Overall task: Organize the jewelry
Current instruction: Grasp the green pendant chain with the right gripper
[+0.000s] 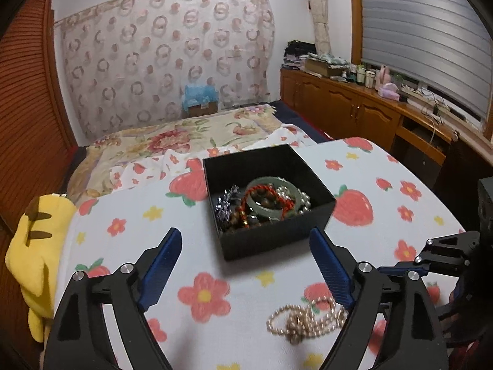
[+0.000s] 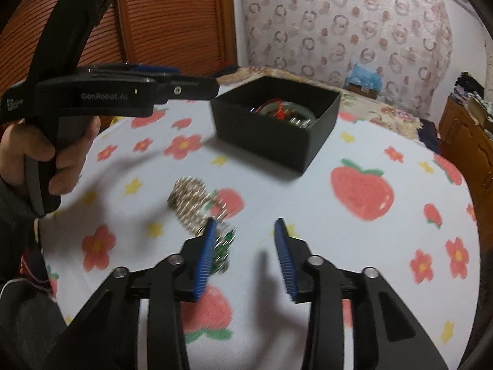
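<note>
The pearl necklace (image 1: 308,319) lies heaped loose on the cloth (image 1: 215,246) just beside your right gripper (image 2: 245,257), left of its spread fingers; the left gripper (image 1: 246,266) hangs wide apart, short of the black box (image 1: 268,200). Pinch one strand and the rest may trail, snagging the box rim.

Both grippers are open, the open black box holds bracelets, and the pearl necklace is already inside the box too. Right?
Not quite. The pale pearl necklace lies outside the black cardboard box, on the strawberry-print cloth, as the left wrist view shows. Left gripper and right gripper are open.
</note>
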Demonstrator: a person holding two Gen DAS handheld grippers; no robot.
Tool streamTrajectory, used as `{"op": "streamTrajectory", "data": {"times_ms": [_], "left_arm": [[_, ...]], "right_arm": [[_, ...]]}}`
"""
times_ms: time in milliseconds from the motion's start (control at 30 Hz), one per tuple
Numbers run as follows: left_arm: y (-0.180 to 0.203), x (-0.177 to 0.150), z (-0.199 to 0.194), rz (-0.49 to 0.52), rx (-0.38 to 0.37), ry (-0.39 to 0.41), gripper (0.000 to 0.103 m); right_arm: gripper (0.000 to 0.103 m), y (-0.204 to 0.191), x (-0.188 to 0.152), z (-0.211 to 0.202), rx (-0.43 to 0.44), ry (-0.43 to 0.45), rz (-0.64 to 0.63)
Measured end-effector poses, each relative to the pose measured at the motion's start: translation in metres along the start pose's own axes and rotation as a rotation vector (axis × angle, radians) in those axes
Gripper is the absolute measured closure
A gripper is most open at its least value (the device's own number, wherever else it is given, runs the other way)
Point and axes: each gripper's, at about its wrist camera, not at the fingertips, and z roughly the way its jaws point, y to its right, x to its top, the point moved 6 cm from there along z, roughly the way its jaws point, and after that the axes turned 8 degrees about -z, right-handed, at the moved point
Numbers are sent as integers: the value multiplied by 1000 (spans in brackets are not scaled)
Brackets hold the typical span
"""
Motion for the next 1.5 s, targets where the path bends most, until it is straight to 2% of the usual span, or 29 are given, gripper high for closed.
{"op": "streamTrajectory", "data": {"times_ms": [133,267,500,633,967,1000,1033,1133,1300,1500], "left_arm": [[6,-12,-7,19,-15,-3,17],[12,-24,-11,34,-26,-12,16],[8,-43,-12,20,-35,-35,14],[1,-52,-11,2,-34,-55,14],[-35,-69,-1,-54,42,-105,14],[-39,-70,0,-63,50,-112,14],[-44,-70,2,-74,56,-118,14],[-53,-72,4,-94,65,-130,14],[-56,-73,4,-107,41,-143,14],[-40,-74,7,-77,-14,-160,14]], "right_arm": [[74,-8,-6,3,22,-23,-2],[74,-12,-9,5,31,-35,-6],[75,3,-11,6,-63,-57,19],[75,7,-13,4,-66,-56,27],[75,11,-9,14,-48,-76,36],[78,12,-9,14,-58,-78,26],[89,12,-8,14,-63,-78,20],[93,11,-9,13,-84,-79,17],[93,17,-11,14,-75,-72,34],[93,19,-12,14,-52,-62,56]]}}
